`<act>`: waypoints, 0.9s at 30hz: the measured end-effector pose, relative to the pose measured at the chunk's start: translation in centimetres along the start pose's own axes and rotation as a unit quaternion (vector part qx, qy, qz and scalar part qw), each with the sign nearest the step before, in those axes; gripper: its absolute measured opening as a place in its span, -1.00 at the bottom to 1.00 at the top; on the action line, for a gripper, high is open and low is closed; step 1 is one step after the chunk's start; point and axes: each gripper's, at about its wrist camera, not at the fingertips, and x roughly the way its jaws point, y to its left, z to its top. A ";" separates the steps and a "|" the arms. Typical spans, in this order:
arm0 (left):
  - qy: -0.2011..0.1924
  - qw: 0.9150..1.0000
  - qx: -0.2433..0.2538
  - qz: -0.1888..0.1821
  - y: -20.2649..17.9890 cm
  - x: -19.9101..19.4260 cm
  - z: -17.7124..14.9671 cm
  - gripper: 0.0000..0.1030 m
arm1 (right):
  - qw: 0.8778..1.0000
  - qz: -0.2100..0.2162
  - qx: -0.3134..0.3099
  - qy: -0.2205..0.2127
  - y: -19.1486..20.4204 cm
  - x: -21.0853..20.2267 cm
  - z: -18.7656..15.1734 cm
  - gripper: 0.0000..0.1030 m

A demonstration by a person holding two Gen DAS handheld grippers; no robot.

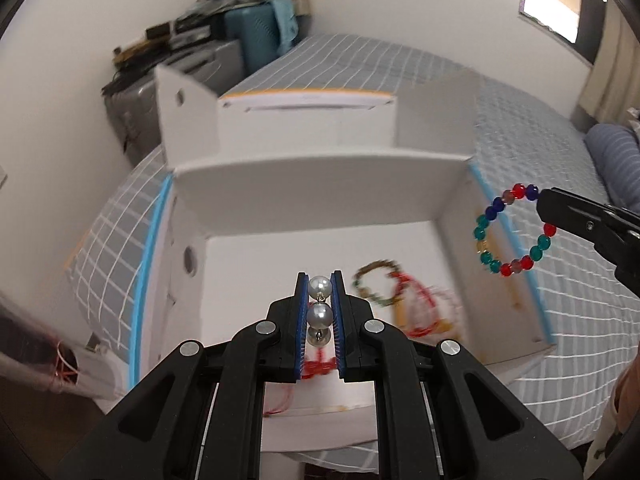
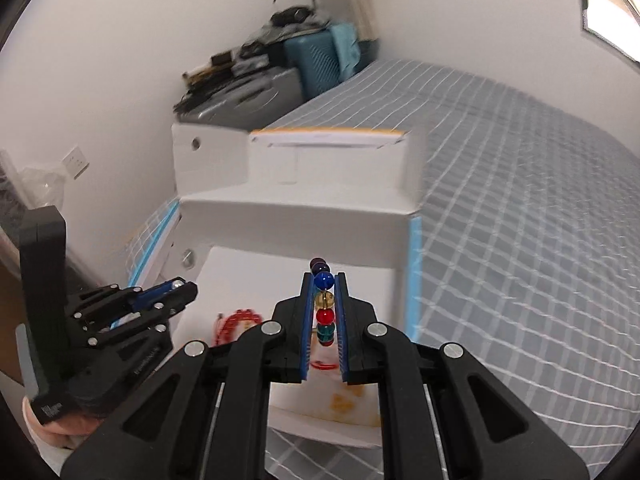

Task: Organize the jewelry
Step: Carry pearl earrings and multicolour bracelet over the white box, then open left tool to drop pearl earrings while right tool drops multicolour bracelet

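Note:
My left gripper (image 1: 320,286) is shut on a pearl strand (image 1: 320,312), held above the open white box (image 1: 320,184). My right gripper (image 2: 324,282) is shut on a bracelet of red, blue and green beads (image 2: 323,280), held over the box's right side. The bracelet also hangs as a ring in the left wrist view (image 1: 492,208) from the right gripper (image 1: 542,204). Inside the box lie a green and brown bead bracelet (image 1: 374,272) and red cord pieces (image 1: 420,308). A red bead bracelet (image 2: 236,318) lies on the box floor. The left gripper (image 2: 176,288) shows at the left.
The box sits on a bed with a grey checked cover (image 2: 520,200). Its lid (image 1: 308,100) stands open at the back. Suitcases and clutter (image 2: 280,60) are stacked by the wall. A clear plastic bag (image 1: 32,352) lies at the left edge.

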 end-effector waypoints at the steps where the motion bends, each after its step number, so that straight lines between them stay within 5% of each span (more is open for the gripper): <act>1: 0.007 1.000 -0.005 0.000 0.7 0.6 -0.3 -0.79 | 1.000 0.001 0.001 0.005 0.5 0.8 0.0 -0.82; 12: 0.056 0.998 -0.017 -0.011 2.9 5.1 -2.3 -0.79 | 0.996 -0.021 0.006 0.084 2.7 9.5 -2.4 -0.82; 22: 0.057 0.998 -0.023 -0.007 3.1 6.0 -2.6 -0.77 | 0.995 -0.033 0.010 0.091 1.8 10.3 -3.5 -0.74; 25: 0.047 0.999 -0.024 -0.004 3.1 5.2 -2.6 -0.67 | 0.996 -0.033 0.016 0.081 1.4 9.5 -3.7 -0.19; 27: 0.035 0.999 -0.033 -0.003 3.2 4.1 -2.7 -0.26 | 0.997 -0.037 0.020 0.063 1.4 8.4 -3.6 0.11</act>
